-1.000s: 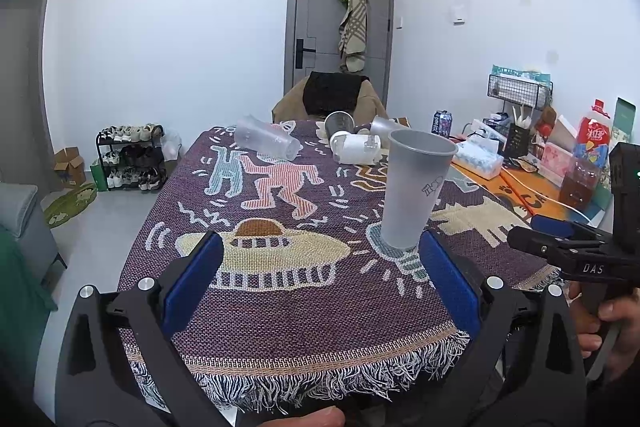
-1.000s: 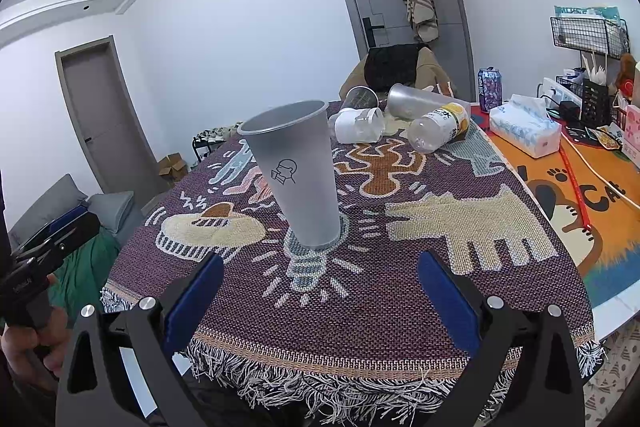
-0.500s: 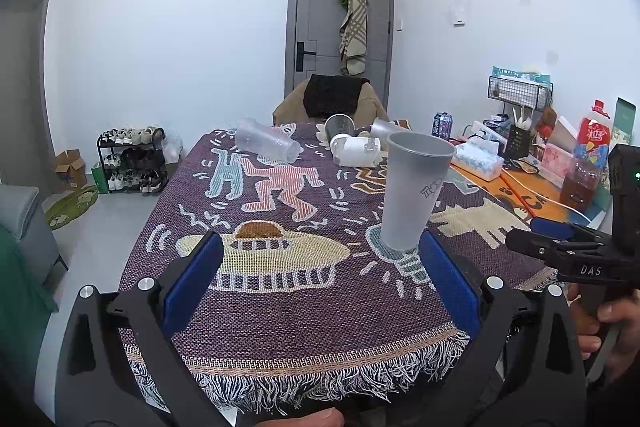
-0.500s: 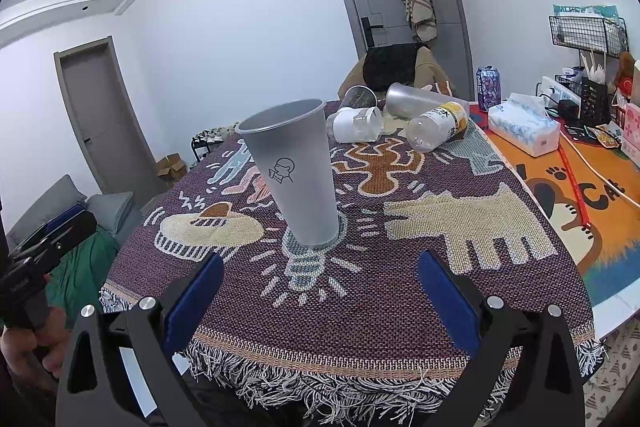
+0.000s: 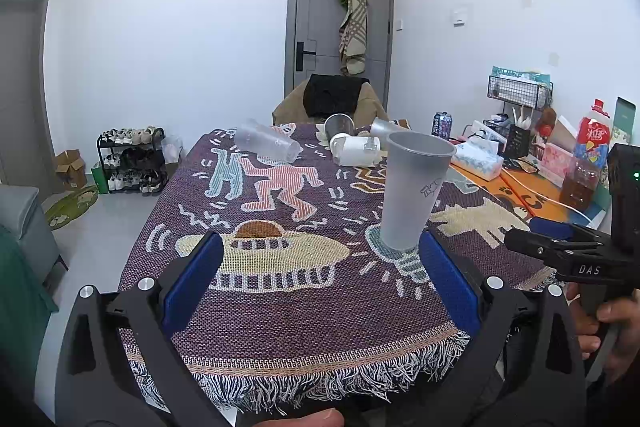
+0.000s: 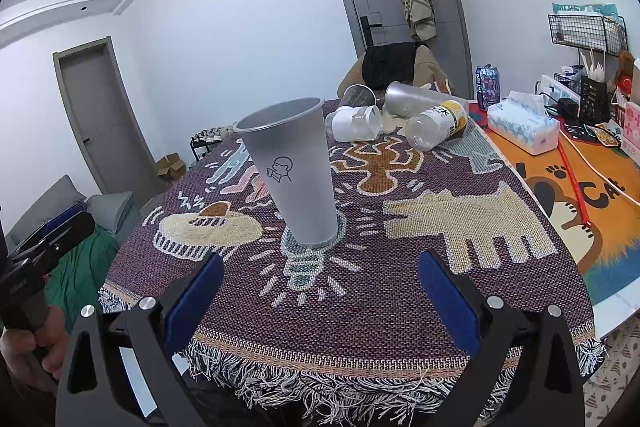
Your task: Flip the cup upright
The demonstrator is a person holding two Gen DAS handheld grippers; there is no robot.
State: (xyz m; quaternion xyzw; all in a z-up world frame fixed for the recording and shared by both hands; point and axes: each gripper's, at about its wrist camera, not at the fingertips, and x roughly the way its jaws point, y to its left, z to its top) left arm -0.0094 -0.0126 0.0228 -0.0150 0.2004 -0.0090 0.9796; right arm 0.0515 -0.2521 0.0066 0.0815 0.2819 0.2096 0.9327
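Observation:
A tall frosted grey cup (image 5: 412,193) stands upright, mouth up, on the patterned woven cloth (image 5: 280,299); it also shows in the right wrist view (image 6: 294,173), with a small line drawing on its side. My left gripper (image 5: 318,259) is open and empty, held near the table's front edge, the cup just beyond its right finger. My right gripper (image 6: 318,281) is open and empty, a little short of the cup. Each gripper shows at the edge of the other's view.
Far end of the table: a clear cup lying on its side (image 5: 266,145), a white cup (image 6: 354,123), a plastic bottle (image 6: 436,125) and other tipped cups. A tissue pack (image 6: 522,127), can (image 6: 488,87) and wire basket (image 6: 586,31) stand right. The cloth's fringe hangs over the front edge.
Both grippers have drawn back slightly from the cup and stay open. The cup has not moved.

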